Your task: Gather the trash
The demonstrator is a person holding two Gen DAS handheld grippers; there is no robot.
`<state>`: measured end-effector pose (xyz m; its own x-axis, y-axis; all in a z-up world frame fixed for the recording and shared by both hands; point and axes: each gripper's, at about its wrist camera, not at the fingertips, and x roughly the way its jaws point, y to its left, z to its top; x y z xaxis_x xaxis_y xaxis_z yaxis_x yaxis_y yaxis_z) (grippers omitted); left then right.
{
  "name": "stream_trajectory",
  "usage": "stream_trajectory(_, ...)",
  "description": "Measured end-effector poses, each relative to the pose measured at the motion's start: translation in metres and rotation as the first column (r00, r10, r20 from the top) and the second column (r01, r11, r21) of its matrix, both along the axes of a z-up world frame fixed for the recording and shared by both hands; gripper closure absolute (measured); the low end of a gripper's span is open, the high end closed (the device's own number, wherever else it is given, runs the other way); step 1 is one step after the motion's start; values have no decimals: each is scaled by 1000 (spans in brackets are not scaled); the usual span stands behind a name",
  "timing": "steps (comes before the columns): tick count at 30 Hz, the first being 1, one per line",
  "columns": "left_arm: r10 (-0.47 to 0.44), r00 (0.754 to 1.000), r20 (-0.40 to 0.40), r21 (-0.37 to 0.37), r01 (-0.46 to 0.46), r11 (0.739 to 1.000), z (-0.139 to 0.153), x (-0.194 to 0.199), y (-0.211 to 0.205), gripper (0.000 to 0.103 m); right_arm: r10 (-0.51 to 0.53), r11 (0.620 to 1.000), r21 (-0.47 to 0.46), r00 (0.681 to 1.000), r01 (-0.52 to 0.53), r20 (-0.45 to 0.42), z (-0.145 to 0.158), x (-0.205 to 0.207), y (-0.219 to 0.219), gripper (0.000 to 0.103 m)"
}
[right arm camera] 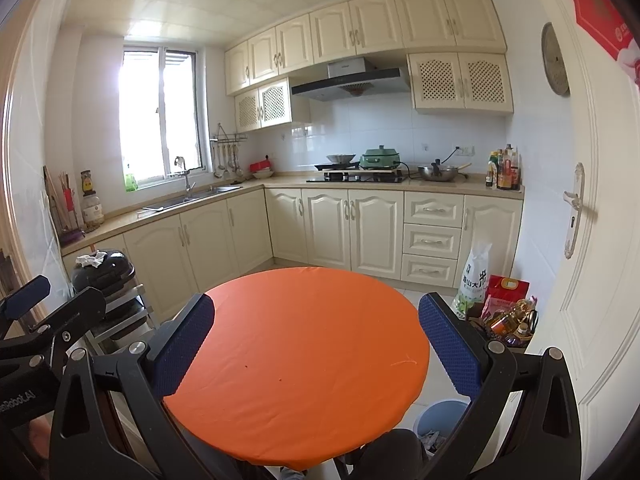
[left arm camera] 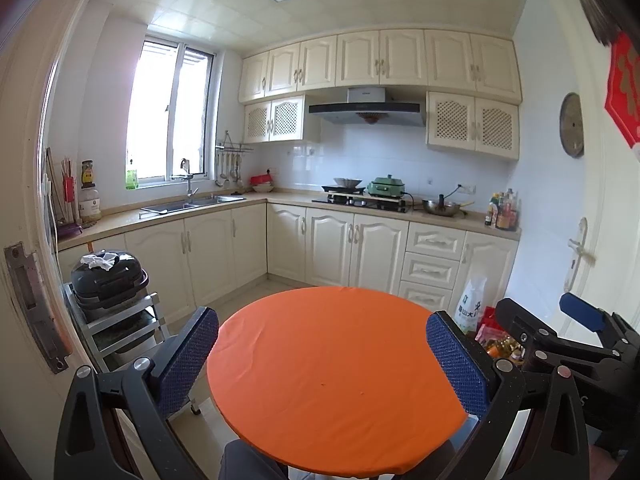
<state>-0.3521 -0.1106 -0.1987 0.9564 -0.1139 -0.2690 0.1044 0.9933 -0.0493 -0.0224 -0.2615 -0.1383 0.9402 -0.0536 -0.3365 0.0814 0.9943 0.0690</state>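
Kitchen cabinets in cream are lining two walls, with a sink (left arm camera: 192, 204) sitting under the window and a stove (right arm camera: 362, 178) sitting under the range hood. A round table (left arm camera: 332, 376) in an orange cloth is standing in the foreground, its top bare apart from a few tiny specks. A black appliance (left arm camera: 108, 280) is resting on a metal rack at the left, with a crumpled white cloth (left arm camera: 102, 260) lying on its lid. A white rice bag (right arm camera: 474, 280) and a box of bottles (right arm camera: 508, 320) are sitting on the floor at the right, beside a white door.

Both grippers are hovering level over the near edge of the table, pointing toward the stove. The left gripper (left arm camera: 324, 356) is standing with its jaws spread wide, holding nothing. The right gripper (right arm camera: 316, 344) is likewise spread wide and holding nothing. Each gripper is appearing at the side edge of the other's view, so the two are lying side by side.

Only the right wrist view is showing a blue bin (right arm camera: 442, 420) on the floor under the table's right edge, with crumpled trash (right arm camera: 434, 438) lying inside it. The left wrist view is showing only a sliver of blue there, half hidden behind its right finger
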Motion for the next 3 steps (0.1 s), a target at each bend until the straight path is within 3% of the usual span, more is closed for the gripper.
stream_trajectory(3,0,1000,7,1,0,1000,-3,-2,0,1,2,1000,1,1000,-2,0,0,0,0,0)
